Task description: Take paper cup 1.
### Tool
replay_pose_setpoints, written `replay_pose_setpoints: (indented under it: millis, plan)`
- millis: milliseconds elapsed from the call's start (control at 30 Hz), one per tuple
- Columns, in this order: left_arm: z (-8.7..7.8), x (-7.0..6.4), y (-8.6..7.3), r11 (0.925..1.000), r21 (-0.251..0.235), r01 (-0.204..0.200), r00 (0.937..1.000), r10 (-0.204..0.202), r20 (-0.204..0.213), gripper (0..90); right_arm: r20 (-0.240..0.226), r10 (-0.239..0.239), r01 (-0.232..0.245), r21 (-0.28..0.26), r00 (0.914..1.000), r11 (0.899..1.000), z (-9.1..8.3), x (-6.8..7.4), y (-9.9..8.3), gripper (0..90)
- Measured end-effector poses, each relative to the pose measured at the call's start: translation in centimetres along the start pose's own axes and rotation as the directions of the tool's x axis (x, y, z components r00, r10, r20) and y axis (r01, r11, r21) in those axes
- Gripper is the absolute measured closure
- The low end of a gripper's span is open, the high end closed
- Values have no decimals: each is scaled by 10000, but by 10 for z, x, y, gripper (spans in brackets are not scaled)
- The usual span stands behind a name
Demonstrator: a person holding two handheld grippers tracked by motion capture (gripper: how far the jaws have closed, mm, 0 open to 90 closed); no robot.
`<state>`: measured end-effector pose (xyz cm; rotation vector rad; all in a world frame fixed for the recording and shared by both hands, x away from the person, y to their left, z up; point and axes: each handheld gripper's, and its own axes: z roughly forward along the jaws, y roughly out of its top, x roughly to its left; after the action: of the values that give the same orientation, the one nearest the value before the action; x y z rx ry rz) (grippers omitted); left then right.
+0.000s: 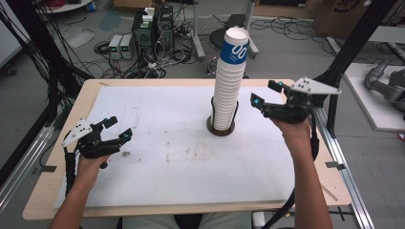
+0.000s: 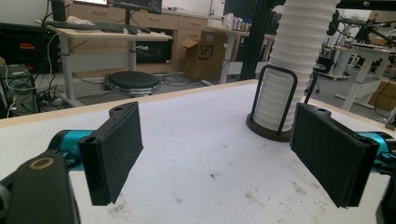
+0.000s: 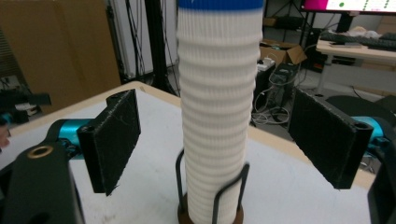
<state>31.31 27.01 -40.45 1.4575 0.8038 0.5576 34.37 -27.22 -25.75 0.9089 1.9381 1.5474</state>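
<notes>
A tall stack of white paper cups (image 1: 230,81), its top cup printed blue, stands in a dark wire holder (image 1: 221,128) near the table's back middle. My right gripper (image 1: 267,94) is raised just right of the stack, open with nothing between its jaws. In the right gripper view the cup stack (image 3: 218,121) rises between and beyond the two pads (image 3: 114,140), untouched. My left gripper (image 1: 118,129) hovers low over the left side of the table, open and holding nothing. The left gripper view has the cup stack (image 2: 296,65) and its wire holder (image 2: 275,100) ahead at the right.
A white sheet (image 1: 186,148) with faint stains covers the wooden table (image 1: 43,191). Black frame posts (image 1: 344,52) stand at the table's right rear corner. Computers and cables (image 1: 153,33) lie on the floor beyond the far edge.
</notes>
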Motion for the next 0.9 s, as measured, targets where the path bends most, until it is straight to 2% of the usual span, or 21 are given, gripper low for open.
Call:
replay_pose_setpoints:
  millis: [167,400,567,800,900]
  plan:
    - [-1,0,-1,10000,4,15,10000,-15,30,168,-390,104,-102,41,9992,9999,14,-8,34,176]
    - [-1,-1,-2,10000,38,62,9999,-63,101,168,-544,-20,42,417,9985,9991,31,-14,62,176]
    - [0,-1,-2,10000,29,88,9999,-88,133,168,-376,-362,380,469,9986,9982,39,-13,79,176]
    - [1,-1,-3,9999,72,92,9998,-93,167,168,-239,-447,460,587,9987,9972,52,-14,104,176]
    - [1,-1,-3,9999,74,119,9998,-120,164,168,-182,-548,562,847,9983,9948,63,-13,114,176]
